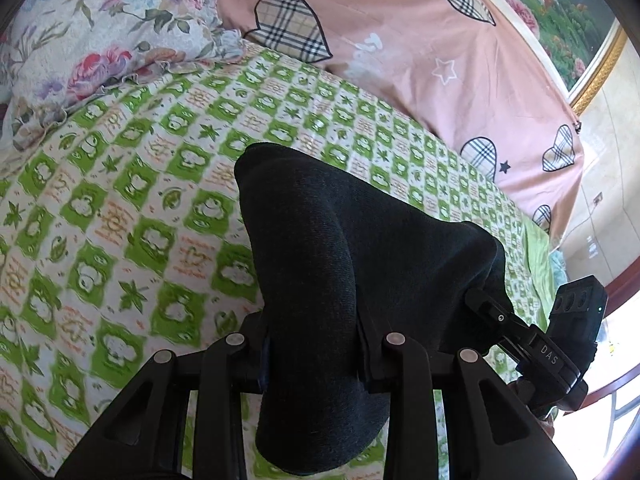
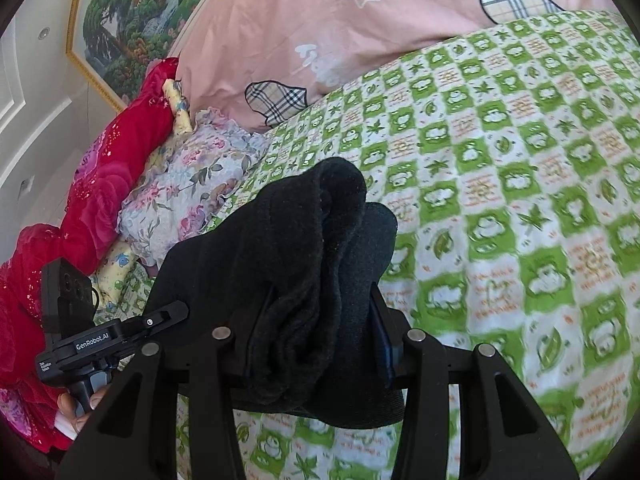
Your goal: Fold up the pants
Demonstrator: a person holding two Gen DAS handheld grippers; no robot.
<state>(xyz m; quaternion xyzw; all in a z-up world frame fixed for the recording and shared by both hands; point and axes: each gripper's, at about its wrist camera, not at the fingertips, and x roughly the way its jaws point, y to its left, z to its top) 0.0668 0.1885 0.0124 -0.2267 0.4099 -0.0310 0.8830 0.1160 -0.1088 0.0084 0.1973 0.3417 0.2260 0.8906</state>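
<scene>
The black knit pants (image 1: 328, 264) hang between my two grippers above the green-and-white patterned bed sheet (image 1: 120, 208). My left gripper (image 1: 316, 356) is shut on one bunched part of the pants. My right gripper (image 2: 320, 344) is shut on another thick bunched fold of the pants (image 2: 304, 264). The other gripper shows at the right edge of the left wrist view (image 1: 520, 336) and at the left edge of the right wrist view (image 2: 104, 336), both close by and touching the cloth. Most of the fingers are hidden by fabric.
A pink quilt with plaid hearts (image 1: 420, 48) lies along the far side of the bed. A floral pillow (image 1: 100, 28) and a red blanket (image 2: 100, 184) lie at one end. A framed landscape painting (image 2: 132, 20) hangs on the wall.
</scene>
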